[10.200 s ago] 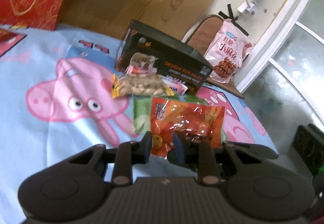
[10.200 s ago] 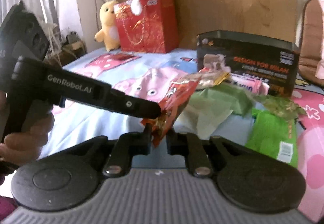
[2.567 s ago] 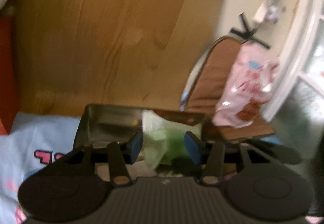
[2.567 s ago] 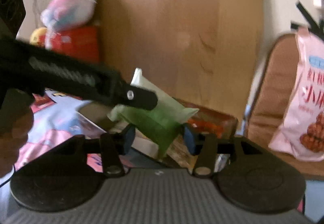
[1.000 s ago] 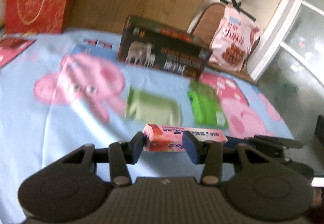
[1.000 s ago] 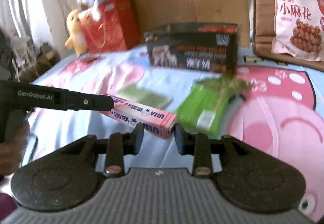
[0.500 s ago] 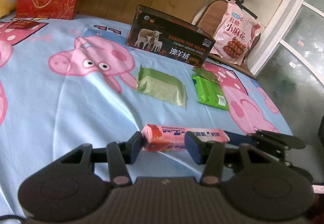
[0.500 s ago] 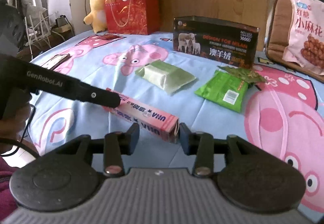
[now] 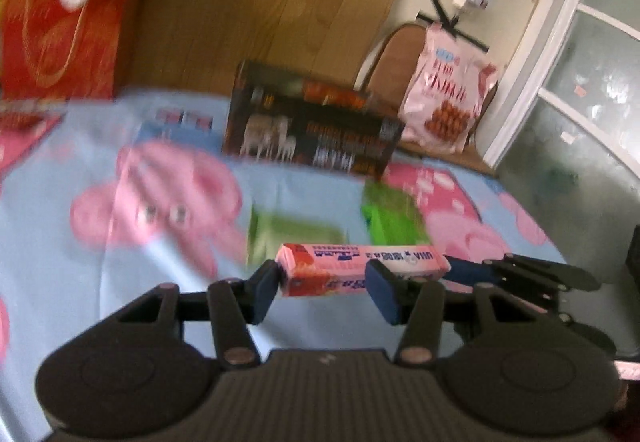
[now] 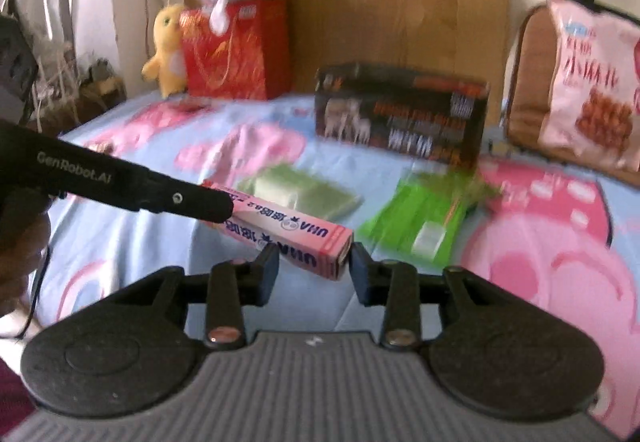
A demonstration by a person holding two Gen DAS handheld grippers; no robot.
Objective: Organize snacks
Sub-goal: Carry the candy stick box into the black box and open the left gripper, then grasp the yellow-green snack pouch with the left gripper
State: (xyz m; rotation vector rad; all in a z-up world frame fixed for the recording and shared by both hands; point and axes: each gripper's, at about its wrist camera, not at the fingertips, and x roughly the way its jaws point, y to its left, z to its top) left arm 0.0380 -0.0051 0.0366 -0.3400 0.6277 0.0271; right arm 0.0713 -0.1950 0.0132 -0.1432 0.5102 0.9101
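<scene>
A long pink snack box (image 9: 360, 269) is held in the air between both grippers. My left gripper (image 9: 324, 288) is shut on its left end, and my right gripper (image 10: 314, 270) is shut on its right end (image 10: 304, 238). The dark open box (image 9: 316, 136) stands at the far side of the bed, with orange packets showing inside; it also shows in the right wrist view (image 10: 400, 114). A pale green packet (image 9: 296, 236) and a bright green packet (image 9: 394, 222) lie on the sheet in front of it.
A pink snack bag (image 9: 448, 98) leans on a brown chair (image 10: 524, 82) to the right. A red gift bag (image 10: 236, 50) with plush toys stands at the back left. The blue pig-print sheet (image 9: 120, 234) covers the bed. Both views are blurred.
Both grippers have lifted the pink box off the sheet and moved it toward the dark box. The views have tilted up and blurred.
</scene>
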